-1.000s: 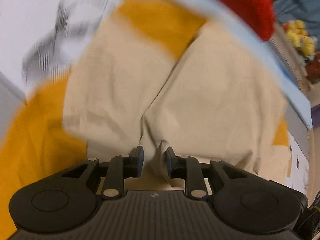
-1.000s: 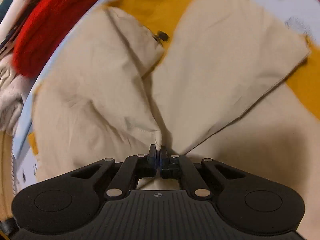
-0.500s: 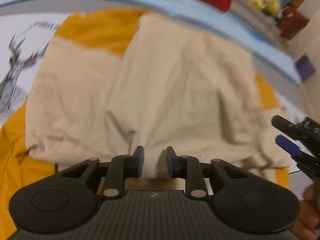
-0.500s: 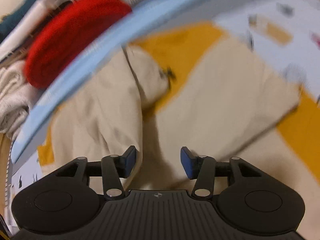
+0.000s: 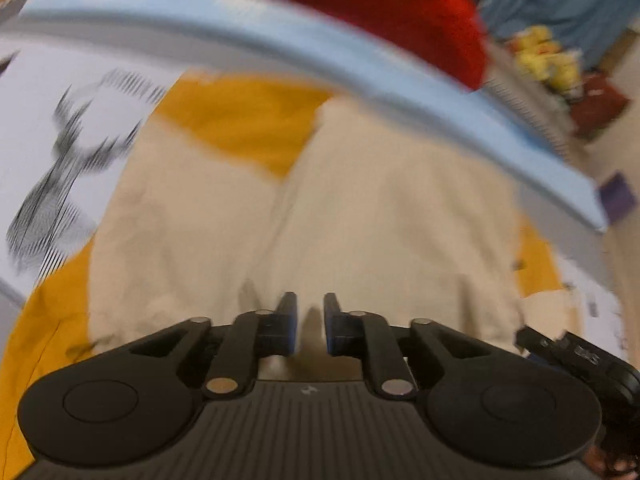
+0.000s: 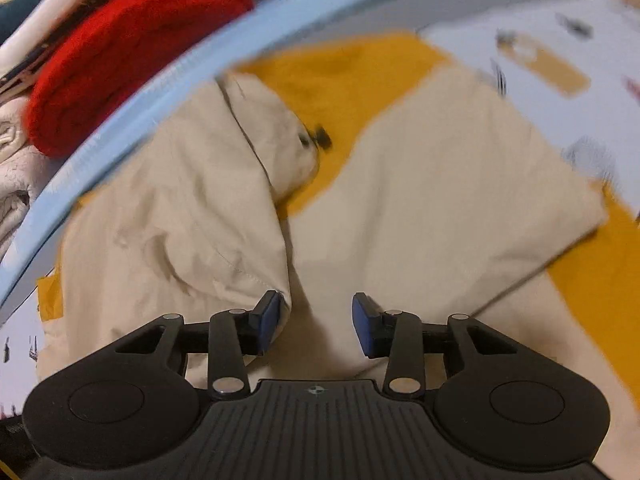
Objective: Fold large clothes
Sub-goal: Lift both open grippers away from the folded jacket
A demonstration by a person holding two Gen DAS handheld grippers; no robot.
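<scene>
We see the beige garment (image 6: 420, 184) spread across the middle of both views on a mustard-yellow cloth (image 6: 344, 80), its right edge in the right wrist view ending at a corner near the frame's right side. A light blue border (image 5: 360, 64) arcs across the top, with a red knit item (image 5: 380, 12) beyond it. Our right gripper (image 6: 318, 320) stands wide open above the fabric, holding nothing. Our left gripper (image 5: 310, 322) is narrowly parted; a beige ridge sits in the gap, but we cannot tell whether it is pinched. White patterned sheet (image 5: 48, 128) fills the left wrist view's left side.
</scene>
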